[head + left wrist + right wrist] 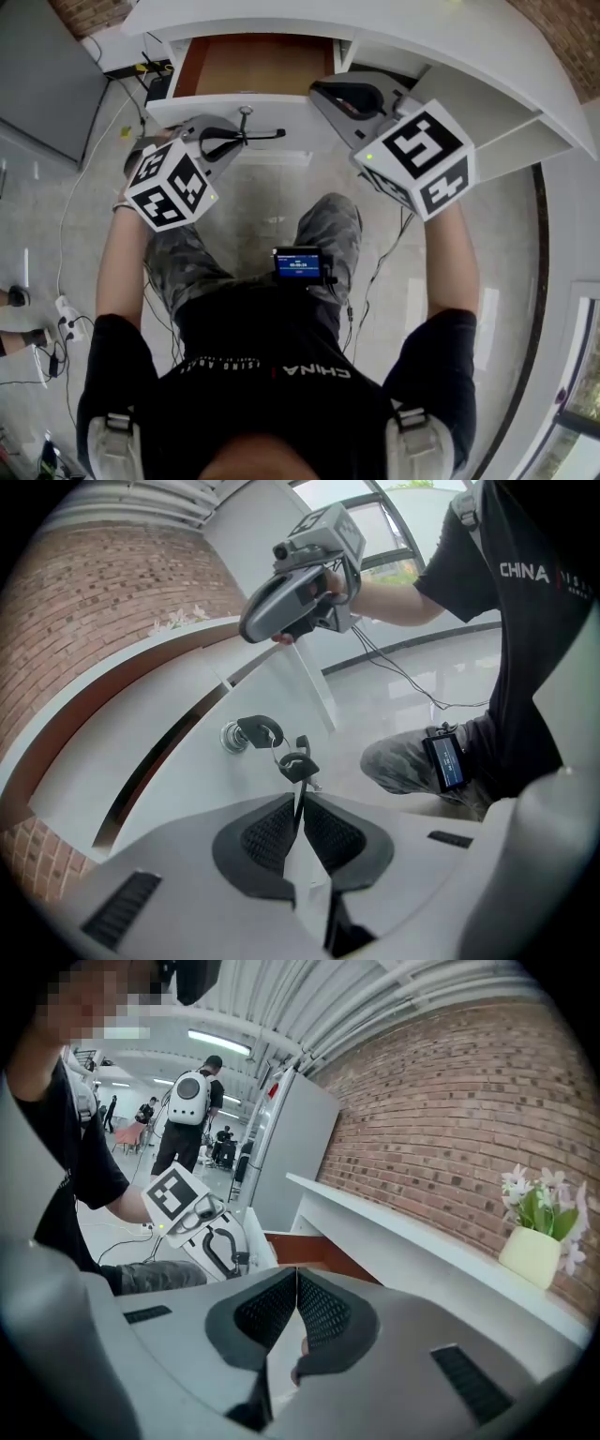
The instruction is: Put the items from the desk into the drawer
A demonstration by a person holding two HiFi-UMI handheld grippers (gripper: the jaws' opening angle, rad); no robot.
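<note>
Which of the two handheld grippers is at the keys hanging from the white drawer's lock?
The left gripper: its closed jaws pinch the dangling black-headed key. The right gripper is shut and empty, over by the white desk.

Clear way into open drawer [253,64] at upper centre; overhanging desk top [450,37] above it, keys [246,114] at its front.

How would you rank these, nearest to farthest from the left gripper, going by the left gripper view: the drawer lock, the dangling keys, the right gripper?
1. Dangling keys, right at its jaw tips.
2. Drawer lock, just beyond, slightly left.
3. Right gripper, high up, well beyond both.
</note>
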